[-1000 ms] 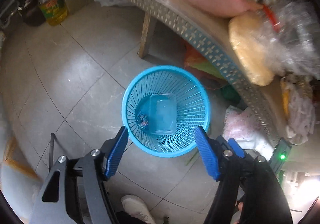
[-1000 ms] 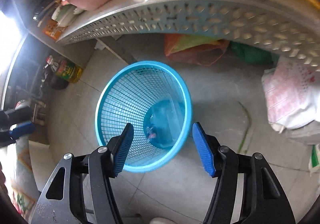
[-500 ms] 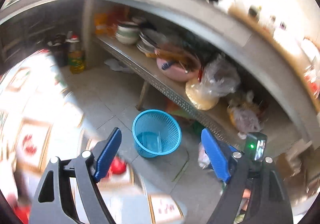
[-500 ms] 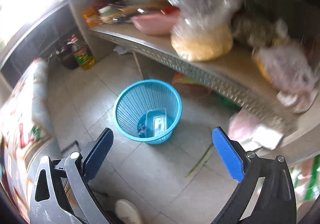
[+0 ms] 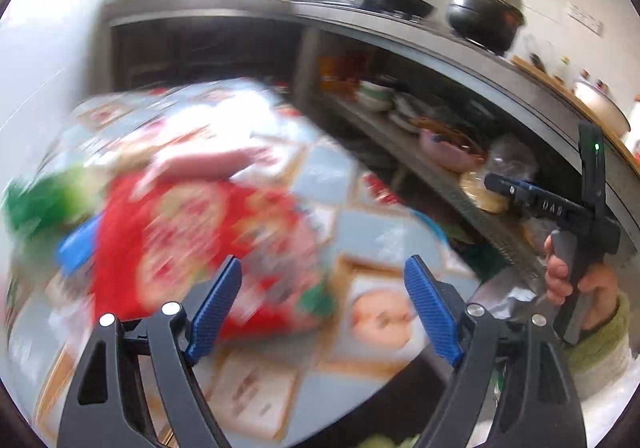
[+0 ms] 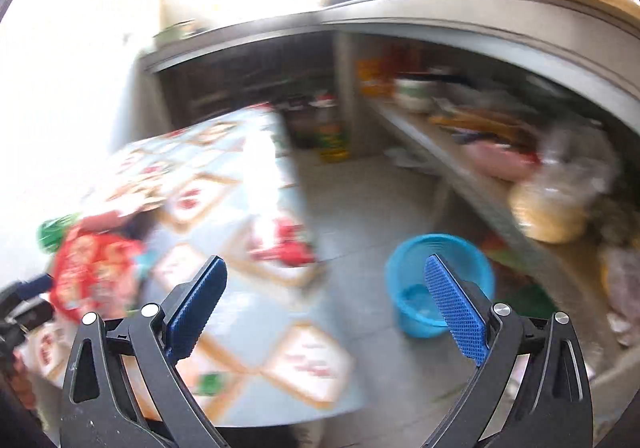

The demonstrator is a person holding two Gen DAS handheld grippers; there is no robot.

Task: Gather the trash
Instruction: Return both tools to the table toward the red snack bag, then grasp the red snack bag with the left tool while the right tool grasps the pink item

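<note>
Trash basket (image 6: 438, 284) on the floor (blurred) — left tool (image 5: 322, 304) and right tool (image 6: 326, 304) gape, empty.

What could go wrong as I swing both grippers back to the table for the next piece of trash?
1. Both views are badly smeared, so the red packet and green item on the table are hard to place; a fast reach may miss or knock them.
2. The blue basket sits on the floor beside the table, so a packet nudged off the edge may miss it.
</note>
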